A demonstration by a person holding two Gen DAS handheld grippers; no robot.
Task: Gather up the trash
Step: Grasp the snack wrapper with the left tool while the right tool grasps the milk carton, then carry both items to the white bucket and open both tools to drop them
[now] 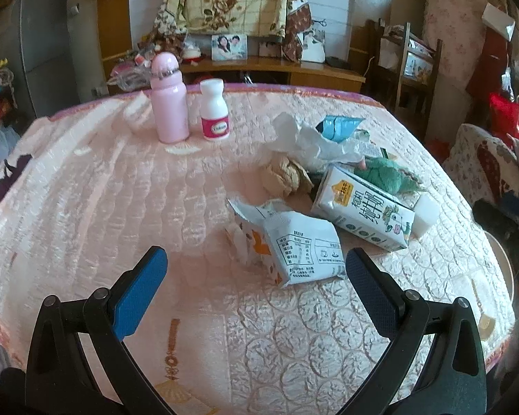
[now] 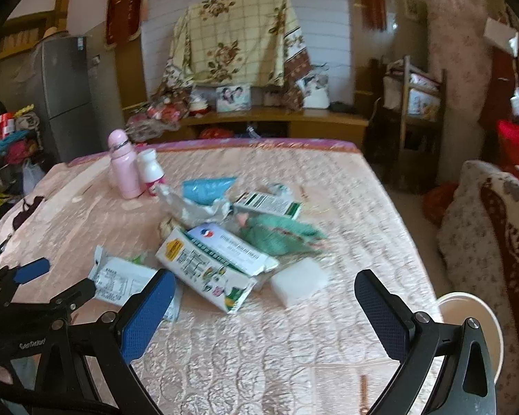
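Left wrist view: the left gripper [image 1: 256, 266] hovers with its blue-padded fingers spread wide and nothing between them, above a table covered by a pink quilted cloth [image 1: 121, 190]. Just ahead of its right finger lies a torn white snack wrapper [image 1: 294, 242]; beyond that, to the right, a milk carton [image 1: 363, 211] lies on its side, touching a white foam block [image 1: 425, 214]. Farther ahead sit a crumpled brown paper ball [image 1: 287, 173], a green plush toy [image 1: 387, 173], crinkled clear plastic [image 1: 308, 138] and a blue packet [image 1: 339, 126]. Ahead to the left, a pink bottle [image 1: 167, 103] and a white pill bottle [image 1: 214, 110] stand upright, side by side.

From the right wrist, the right gripper [image 2: 264, 297] is likewise spread and empty, the carton [image 2: 207, 263] just ahead between its fingers and a white bin [image 2: 474, 325] beside its right finger, off the table edge
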